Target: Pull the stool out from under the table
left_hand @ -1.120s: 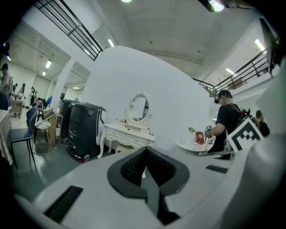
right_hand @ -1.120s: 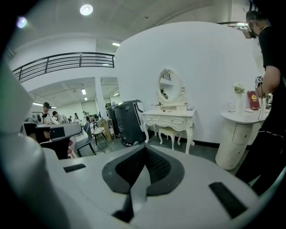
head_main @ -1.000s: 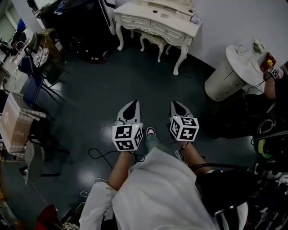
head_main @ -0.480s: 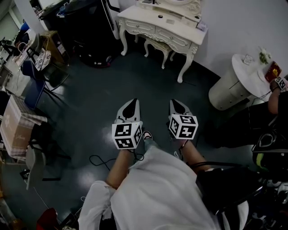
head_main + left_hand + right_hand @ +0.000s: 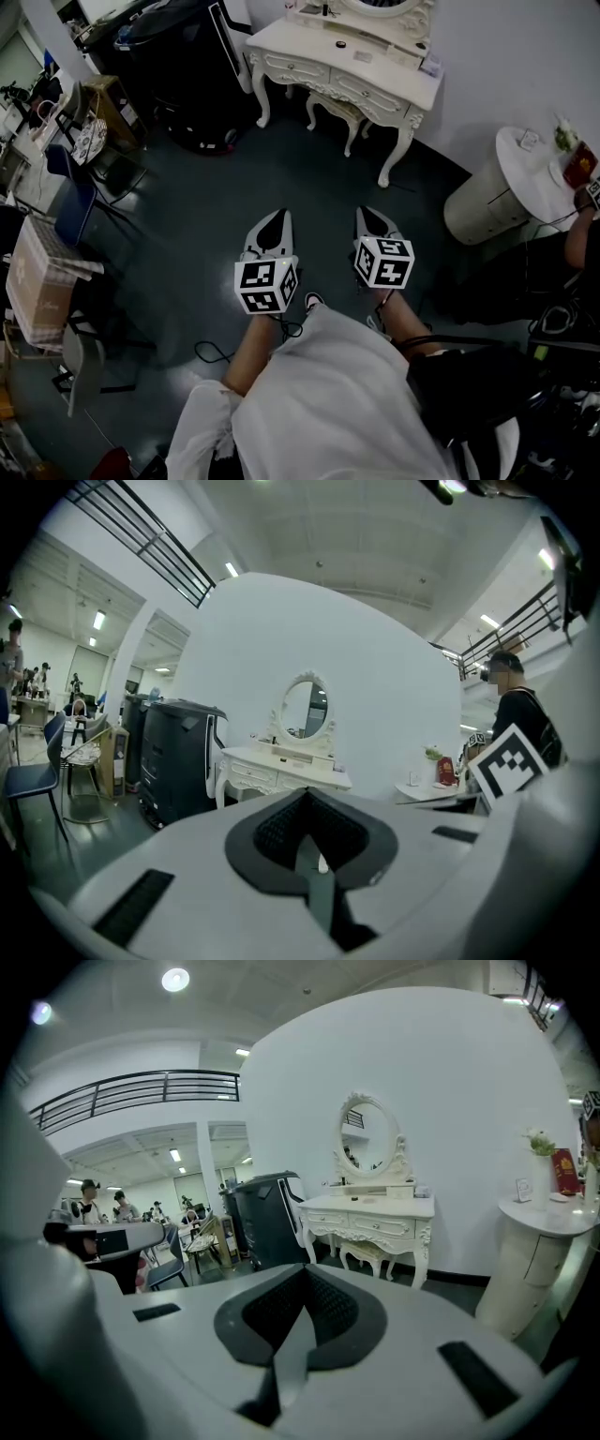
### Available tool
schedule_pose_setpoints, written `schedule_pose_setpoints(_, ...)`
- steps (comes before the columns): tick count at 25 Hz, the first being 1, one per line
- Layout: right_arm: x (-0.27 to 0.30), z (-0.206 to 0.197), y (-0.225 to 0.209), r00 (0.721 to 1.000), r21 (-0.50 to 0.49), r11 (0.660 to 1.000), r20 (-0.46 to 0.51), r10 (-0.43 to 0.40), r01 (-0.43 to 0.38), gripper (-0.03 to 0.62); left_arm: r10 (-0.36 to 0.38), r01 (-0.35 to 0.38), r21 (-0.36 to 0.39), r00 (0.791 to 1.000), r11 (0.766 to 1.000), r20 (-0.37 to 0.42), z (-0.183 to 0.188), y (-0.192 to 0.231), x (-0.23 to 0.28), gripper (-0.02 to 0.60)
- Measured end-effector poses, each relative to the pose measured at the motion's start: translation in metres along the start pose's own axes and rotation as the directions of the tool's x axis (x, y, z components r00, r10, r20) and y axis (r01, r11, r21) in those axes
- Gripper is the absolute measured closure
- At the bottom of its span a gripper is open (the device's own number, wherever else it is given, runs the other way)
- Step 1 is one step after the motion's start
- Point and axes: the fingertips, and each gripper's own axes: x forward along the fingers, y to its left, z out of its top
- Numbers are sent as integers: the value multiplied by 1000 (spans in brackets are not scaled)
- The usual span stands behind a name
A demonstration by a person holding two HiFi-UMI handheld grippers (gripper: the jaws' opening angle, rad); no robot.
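Big white worktop [image 5: 389, 67] is well ahead of both tongs, with the stool [image 5: 335, 105] tucked under it, long side running along its front. Left tongs [image 5: 277, 217] and right tongs [image 5: 368, 216] are both closed and empty. Right looks slightly nearer, I'd say.

No legible word, brand, number or sign anywhere. Only black-and-white square marker patterns on the cubes of the left gripper [image 5: 274, 221] and the right gripper [image 5: 372, 217], in front of the dressing table [image 5: 384, 67], with no letters or digits among them. On the round side table [image 5: 527, 167] to the right of the dressing table, a red pack [image 5: 579, 161] with print too small to read.
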Motion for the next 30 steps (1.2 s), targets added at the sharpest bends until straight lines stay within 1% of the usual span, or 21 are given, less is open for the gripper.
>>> schedule_pose_setpoints(6,50,23,-9,1000,2,1000,0,0,0,595,5,-5,-1,1000,1000,-7,10,24,47,574)
schedule_pose_setpoints(18,123,52,-39,1000,-8,1000,-16,-23,23,595,-2,2,-12,1000,1000,-7,22,60,129,574)
schedule_pose_setpoints(25,151,64,-48,999,-33,999,-29,-26,25,595,11,-11,-58,1000,998,-8,22,81,157,574)
schedule_pose_setpoints(30,167,58,-51,997,-23,999,-67,-49,47,595,2,-5,-78,999,997,-50,11,96,170,574)
